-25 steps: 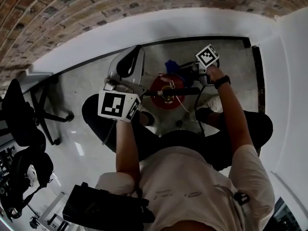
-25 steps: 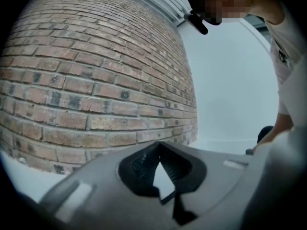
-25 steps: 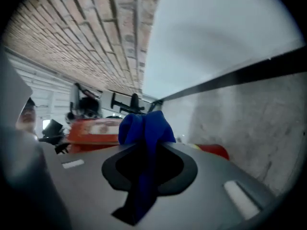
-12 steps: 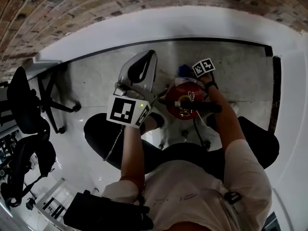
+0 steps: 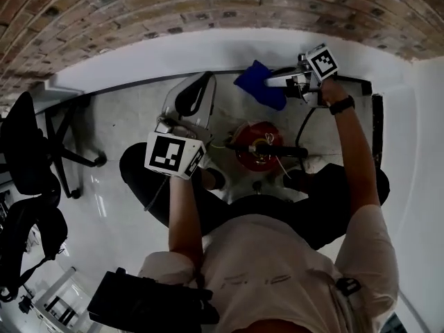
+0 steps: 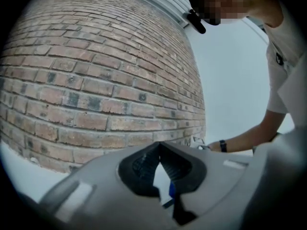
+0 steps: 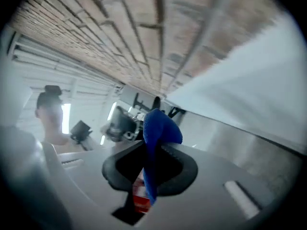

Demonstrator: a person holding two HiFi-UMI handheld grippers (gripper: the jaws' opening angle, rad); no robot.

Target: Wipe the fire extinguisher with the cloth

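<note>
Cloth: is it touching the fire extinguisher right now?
No: the blue cloth hangs from the right gripper, with bare floor showing between it and the fire extinguisher.

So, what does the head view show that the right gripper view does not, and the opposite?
Only the head view: the person's wristwatch and the black handle on top of the fire extinguisher.
Only the right gripper view: the jaws of the right hand-held gripper seen closely, shut on the cloth.
Both: the blue cloth, the red fire extinguisher and the brick wall.
</note>
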